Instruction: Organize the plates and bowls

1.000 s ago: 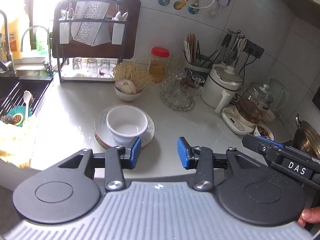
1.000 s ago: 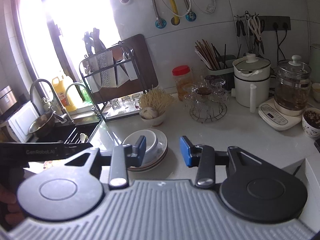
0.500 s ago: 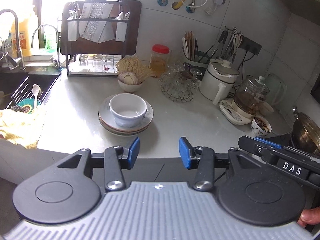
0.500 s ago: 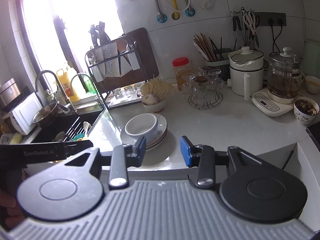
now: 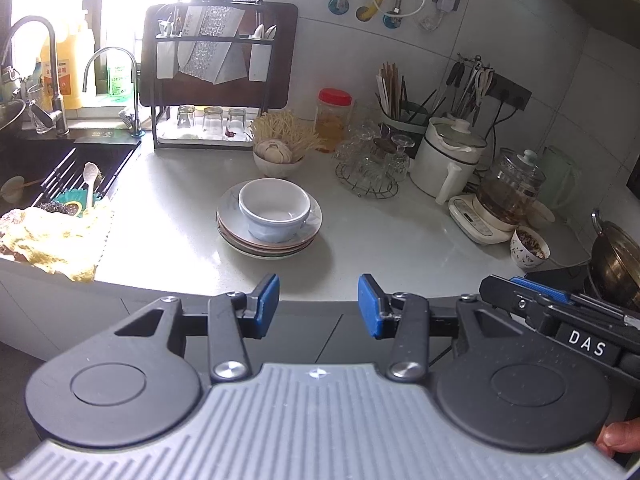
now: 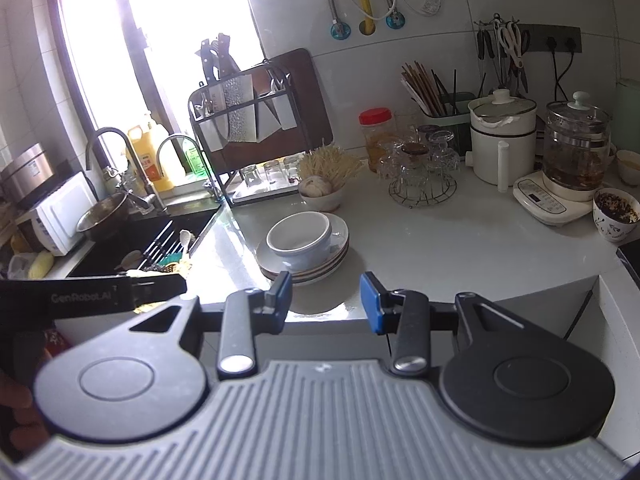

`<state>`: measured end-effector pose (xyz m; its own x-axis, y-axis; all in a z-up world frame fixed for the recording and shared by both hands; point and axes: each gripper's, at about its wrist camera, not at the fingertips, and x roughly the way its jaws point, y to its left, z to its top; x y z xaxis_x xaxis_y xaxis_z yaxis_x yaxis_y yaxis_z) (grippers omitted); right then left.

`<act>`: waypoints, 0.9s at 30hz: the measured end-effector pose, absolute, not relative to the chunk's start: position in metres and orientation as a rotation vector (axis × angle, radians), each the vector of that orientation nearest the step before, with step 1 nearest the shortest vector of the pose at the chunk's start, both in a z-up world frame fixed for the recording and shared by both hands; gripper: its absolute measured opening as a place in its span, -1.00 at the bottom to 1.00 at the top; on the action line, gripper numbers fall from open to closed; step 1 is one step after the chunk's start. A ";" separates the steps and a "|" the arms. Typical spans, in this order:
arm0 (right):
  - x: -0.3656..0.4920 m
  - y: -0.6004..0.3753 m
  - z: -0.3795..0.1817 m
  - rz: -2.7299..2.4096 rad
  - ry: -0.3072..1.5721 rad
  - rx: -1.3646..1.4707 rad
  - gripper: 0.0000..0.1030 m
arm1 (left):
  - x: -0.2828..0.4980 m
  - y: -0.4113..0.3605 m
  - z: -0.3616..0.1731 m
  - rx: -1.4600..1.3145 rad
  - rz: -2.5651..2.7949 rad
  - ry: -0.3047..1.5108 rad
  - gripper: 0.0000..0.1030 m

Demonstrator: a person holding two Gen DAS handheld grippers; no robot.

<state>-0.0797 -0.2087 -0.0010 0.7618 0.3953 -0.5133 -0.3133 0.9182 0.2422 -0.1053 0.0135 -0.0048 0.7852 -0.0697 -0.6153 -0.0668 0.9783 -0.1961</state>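
A white bowl [image 5: 275,210] sits on a stack of plates [image 5: 236,232] in the middle of the white counter. The bowl [image 6: 299,240] and plates [image 6: 340,246] also show in the right wrist view. My left gripper [image 5: 318,306] is open and empty, held back off the counter's front edge, below the stack. My right gripper [image 6: 326,300] is open and empty, at the counter's front edge, just right of and in front of the stack.
A sink [image 5: 44,168] with a yellow cloth [image 5: 56,236] lies left. A dish rack [image 5: 212,80], a garlic bowl [image 5: 278,156], a glass stand [image 5: 370,164], a white pot [image 5: 448,156], a glass kettle [image 5: 504,196] and a patterned cup [image 5: 528,246] stand behind and right.
Both grippers have pulled back from the stack toward the counter's front edge. The bowl and plates now look farther off. Both grippers stay open.
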 end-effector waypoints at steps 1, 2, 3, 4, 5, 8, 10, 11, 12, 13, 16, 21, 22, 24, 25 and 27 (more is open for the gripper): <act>-0.080 -0.209 -0.001 0.388 0.592 0.146 -0.19 | -0.107 0.013 -0.004 -0.213 0.000 0.669 -0.04; -0.081 -0.208 -0.001 0.389 0.591 0.145 -0.19 | -0.108 0.014 -0.004 -0.217 0.000 0.668 -0.04; -0.082 -0.208 -0.001 0.391 0.591 0.142 -0.19 | -0.110 0.014 -0.004 -0.219 0.000 0.666 -0.04; -0.083 -0.207 -0.001 0.394 0.593 0.139 -0.20 | -0.113 0.013 -0.004 -0.219 0.004 0.666 -0.03; -0.085 -0.207 -0.001 0.397 0.594 0.140 -0.19 | -0.115 0.013 -0.004 -0.218 0.007 0.665 -0.03; -0.089 -0.207 -0.001 0.398 0.586 0.129 -0.19 | -0.121 0.013 -0.003 -0.219 0.012 0.663 -0.01; -0.092 -0.208 0.001 0.403 0.580 0.130 -0.19 | -0.125 0.014 -0.001 -0.217 0.018 0.657 0.02; -0.093 -0.208 0.001 0.403 0.580 0.128 -0.19 | -0.126 0.014 -0.001 -0.217 0.020 0.655 0.04; -0.094 -0.208 0.001 0.402 0.580 0.129 -0.19 | -0.127 0.014 0.000 -0.218 0.021 0.653 0.04; -0.094 -0.207 0.001 0.403 0.580 0.129 -0.19 | -0.129 0.014 0.001 -0.219 0.023 0.649 0.06; -0.095 -0.207 0.001 0.393 0.583 0.123 -0.19 | -0.132 0.013 0.003 -0.219 0.028 0.641 0.21; -0.099 -0.211 0.004 0.369 0.554 0.120 0.59 | -0.135 0.014 0.006 -0.207 0.014 0.648 0.49; -0.099 -0.211 0.005 0.368 0.553 0.114 0.61 | -0.135 0.014 0.006 -0.202 0.017 0.646 0.58; -0.099 -0.212 0.006 0.368 0.547 0.113 0.61 | -0.136 0.015 0.008 -0.201 0.018 0.642 0.70; -0.100 -0.213 0.007 0.367 0.545 0.114 0.62 | -0.137 0.016 0.009 -0.202 0.015 0.635 0.75; -0.101 -0.213 0.008 0.358 0.537 0.105 0.64 | -0.140 0.015 0.011 -0.192 0.010 0.622 0.83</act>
<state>-0.1009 -0.2129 0.0080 0.7993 0.3602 -0.4811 -0.3056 0.9329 0.1907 -0.1398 0.0153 0.0111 0.8131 -0.0484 -0.5801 -0.0670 0.9821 -0.1758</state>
